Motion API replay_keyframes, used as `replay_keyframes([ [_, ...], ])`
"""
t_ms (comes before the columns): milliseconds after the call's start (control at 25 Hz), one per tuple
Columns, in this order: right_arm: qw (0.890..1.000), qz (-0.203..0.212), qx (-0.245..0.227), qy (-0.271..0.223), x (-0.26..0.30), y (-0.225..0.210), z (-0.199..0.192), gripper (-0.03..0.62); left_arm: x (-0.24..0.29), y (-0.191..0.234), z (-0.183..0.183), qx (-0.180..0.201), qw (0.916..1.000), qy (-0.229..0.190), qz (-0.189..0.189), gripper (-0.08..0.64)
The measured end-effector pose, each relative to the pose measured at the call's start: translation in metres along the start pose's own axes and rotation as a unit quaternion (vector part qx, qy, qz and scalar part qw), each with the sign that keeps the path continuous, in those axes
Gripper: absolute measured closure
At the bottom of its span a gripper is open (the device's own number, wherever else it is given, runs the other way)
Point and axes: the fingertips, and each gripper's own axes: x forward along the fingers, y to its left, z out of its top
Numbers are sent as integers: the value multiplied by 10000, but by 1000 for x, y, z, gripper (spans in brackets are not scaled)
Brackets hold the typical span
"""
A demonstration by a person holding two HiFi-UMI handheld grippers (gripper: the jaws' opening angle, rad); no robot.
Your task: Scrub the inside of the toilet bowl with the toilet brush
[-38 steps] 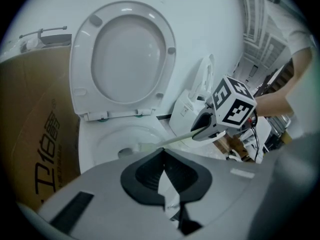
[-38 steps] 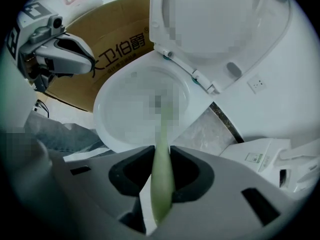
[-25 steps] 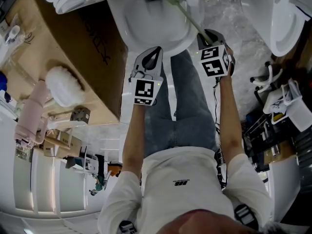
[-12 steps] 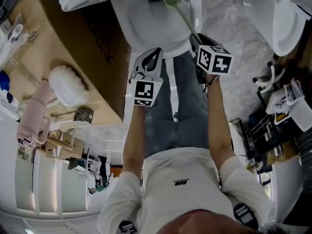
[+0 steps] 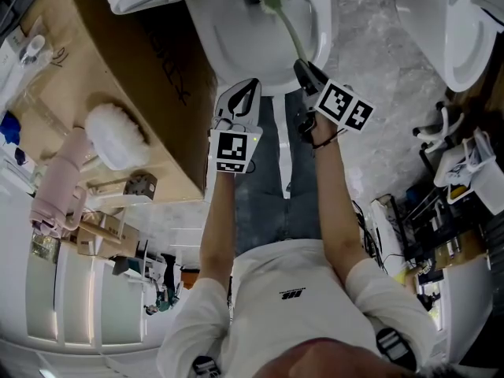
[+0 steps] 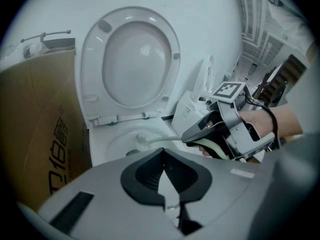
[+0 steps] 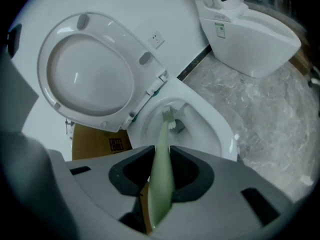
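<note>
Pale green plastic of the toilet brush (image 7: 161,144) handle is pinched between the jaws of my right gripper (image 7: 161,171) so the head reaches the drain (image 7: 179,127) at 12 o'clock in the toilet bowl (image 5: 209,46); my left gripper (image 5: 240,93), jaws closed on nothing, hangs by the rim's 6 o'clock, clear of the stroke. Bristle contact with the porcelain is probably there but too small to confirm, and the head view crops the bowl's far edge.

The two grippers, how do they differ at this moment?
The right gripper is shut on the toilet brush, with its green handle between the jaws. The left gripper has its jaws together on nothing. In the head view the right gripper leans at a slant, while the left gripper points straight ahead. Both face the toilet bowl.
</note>
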Motion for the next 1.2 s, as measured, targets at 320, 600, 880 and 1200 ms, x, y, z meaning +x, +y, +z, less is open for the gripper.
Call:
replay_keyframes([
  [320,9873,809,1358,-143,14,19,-11,503,-10,18,-5,-66,9998,-19,174,551],
  [600,9747,1287,1830,-34,22,32,-18,502,-15,23,-8,-105,9997,-25,231,551],
  [880,9732,1435,1763,337,34,44,-38,502,-20,27,-12,-140,9995,-41,273,551],
  [1200,9789,1302,1196,1029,41,49,-75,502,-26,29,-18,-162,9994,-49,294,551],
])
